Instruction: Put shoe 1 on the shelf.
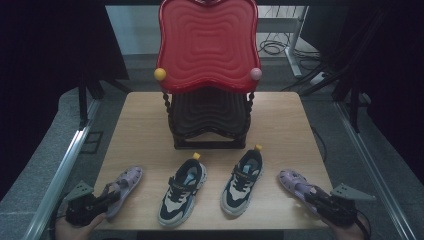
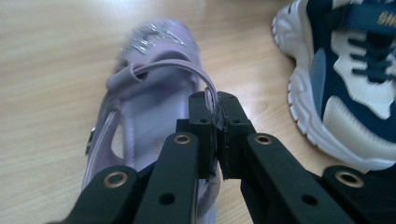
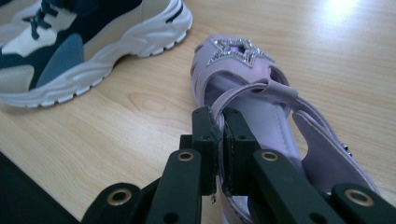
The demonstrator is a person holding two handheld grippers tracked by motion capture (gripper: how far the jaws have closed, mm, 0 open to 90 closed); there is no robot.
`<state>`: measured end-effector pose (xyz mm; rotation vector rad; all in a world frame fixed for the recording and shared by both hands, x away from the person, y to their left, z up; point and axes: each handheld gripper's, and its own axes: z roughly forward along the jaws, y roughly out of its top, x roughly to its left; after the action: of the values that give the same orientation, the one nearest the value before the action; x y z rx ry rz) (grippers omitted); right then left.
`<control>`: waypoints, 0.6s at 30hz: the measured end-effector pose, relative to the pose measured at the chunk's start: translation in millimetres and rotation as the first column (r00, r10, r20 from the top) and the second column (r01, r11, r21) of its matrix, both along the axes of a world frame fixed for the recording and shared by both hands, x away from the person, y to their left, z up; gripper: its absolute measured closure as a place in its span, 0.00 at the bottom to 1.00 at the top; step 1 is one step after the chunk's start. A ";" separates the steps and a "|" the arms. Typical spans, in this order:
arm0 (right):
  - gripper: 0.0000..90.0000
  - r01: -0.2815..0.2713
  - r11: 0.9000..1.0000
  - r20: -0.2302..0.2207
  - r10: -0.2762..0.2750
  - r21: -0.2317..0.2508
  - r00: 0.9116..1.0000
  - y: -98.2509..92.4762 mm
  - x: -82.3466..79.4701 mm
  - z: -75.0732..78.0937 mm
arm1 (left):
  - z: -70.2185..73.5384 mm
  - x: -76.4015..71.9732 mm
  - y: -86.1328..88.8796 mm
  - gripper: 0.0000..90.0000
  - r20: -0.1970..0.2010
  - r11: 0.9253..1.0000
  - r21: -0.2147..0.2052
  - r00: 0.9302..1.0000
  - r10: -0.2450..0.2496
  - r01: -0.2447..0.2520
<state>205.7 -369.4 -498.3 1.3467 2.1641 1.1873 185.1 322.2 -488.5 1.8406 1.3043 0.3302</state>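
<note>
While both of my hands sit at the near edge of the table, my left gripper is pinching the thin edge of the left purple sandal between its pads. That sandal lies flat at the table's near left, just beside a navy and white sneaker. My right gripper is clamped on the side edge of the right purple sandal, which rests at the near right beside the other sneaker. Behind the shoes stands a dark two-tier rack with a red top tray.
</note>
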 end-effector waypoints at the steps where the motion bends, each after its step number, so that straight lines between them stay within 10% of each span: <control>1: 0.94 0.002 1.000 0.005 -0.002 0.006 1.000 -0.2 -0.2 0.7 | 1.2 0.0 0.2 0.95 0.005 1.000 -0.012 1.000 -0.003 0.003; 18: 0.94 0.026 0.998 0.052 -0.029 0.056 0.998 0.5 -1.3 11.4 | 12.7 4.3 8.0 0.95 0.043 0.998 -0.054 0.999 0.014 -0.011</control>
<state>204.4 -368.9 -486.9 1.3477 2.0836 1.2667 189.4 330.2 -475.8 1.7715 1.2837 0.3363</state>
